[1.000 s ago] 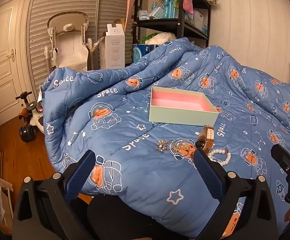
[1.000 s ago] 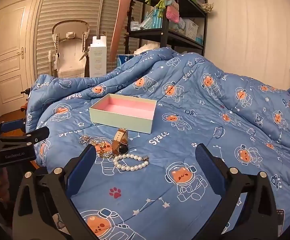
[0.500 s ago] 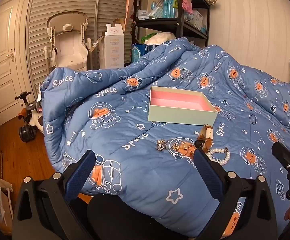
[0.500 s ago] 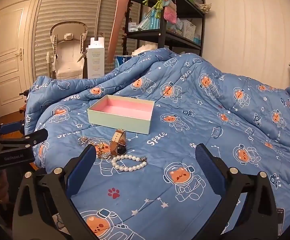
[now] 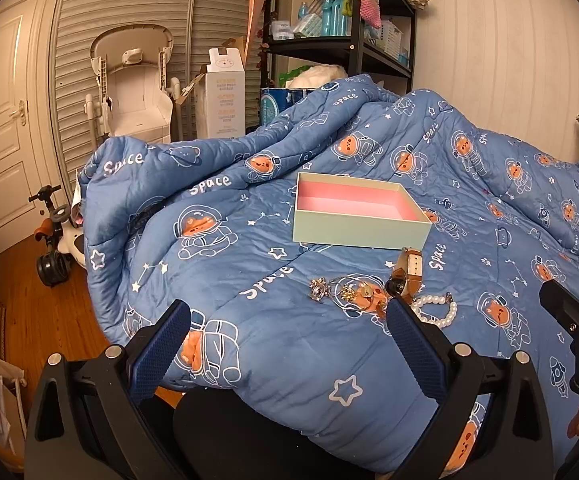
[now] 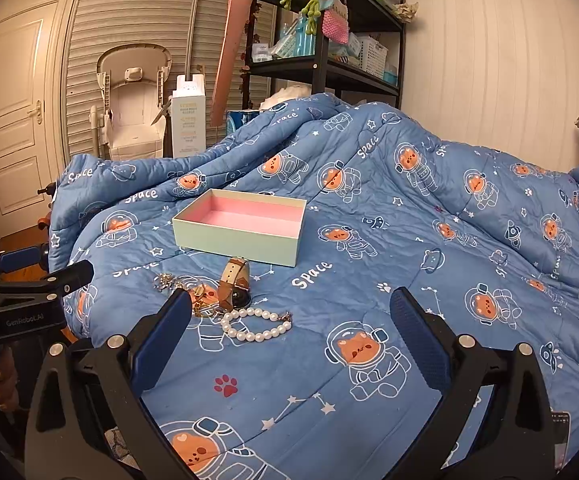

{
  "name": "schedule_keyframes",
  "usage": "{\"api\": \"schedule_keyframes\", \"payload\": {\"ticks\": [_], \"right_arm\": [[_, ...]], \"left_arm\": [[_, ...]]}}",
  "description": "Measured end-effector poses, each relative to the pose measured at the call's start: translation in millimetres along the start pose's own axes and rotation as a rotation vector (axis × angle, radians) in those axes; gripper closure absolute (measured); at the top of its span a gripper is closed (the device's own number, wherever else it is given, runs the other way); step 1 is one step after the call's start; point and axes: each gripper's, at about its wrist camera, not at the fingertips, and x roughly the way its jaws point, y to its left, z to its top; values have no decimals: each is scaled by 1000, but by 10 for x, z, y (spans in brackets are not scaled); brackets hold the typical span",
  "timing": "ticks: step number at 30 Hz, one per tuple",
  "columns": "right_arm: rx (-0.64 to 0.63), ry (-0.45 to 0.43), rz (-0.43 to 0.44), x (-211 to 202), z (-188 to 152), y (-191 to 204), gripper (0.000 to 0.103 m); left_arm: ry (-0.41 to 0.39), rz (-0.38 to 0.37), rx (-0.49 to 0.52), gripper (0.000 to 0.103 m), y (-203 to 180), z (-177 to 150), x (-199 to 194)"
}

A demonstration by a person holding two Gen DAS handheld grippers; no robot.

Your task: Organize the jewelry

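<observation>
Bedding first: I see a blue space-print quilt (image 6: 409, 240) covering the bed, with a shallow mint box (image 6: 241, 240), pink inside, sitting open near the middle toward the foot edge. Just in front of it lie a brown-strapped watch (image 6: 235, 280), a pearl bracelet (image 6: 255, 326) and a tangle of gold and silver pieces (image 5: 339, 290), all close together on the quilt. My left tool (image 5: 289, 346) and right tool (image 6: 289, 338) both hover released, gripping nothing.

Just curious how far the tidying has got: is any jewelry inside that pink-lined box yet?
No: the box shows only bare pink lining, while the pearl bracelet and watch lie on the quilt in front.
</observation>
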Motion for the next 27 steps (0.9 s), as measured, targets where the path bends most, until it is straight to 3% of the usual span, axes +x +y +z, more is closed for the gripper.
{"api": "schedule_keyframes", "payload": {"ticks": [27], "right_arm": [[10,7,0,3,1,-8,5]], "left_arm": [[-3,-4,1,7,-20,6,-13]]}}
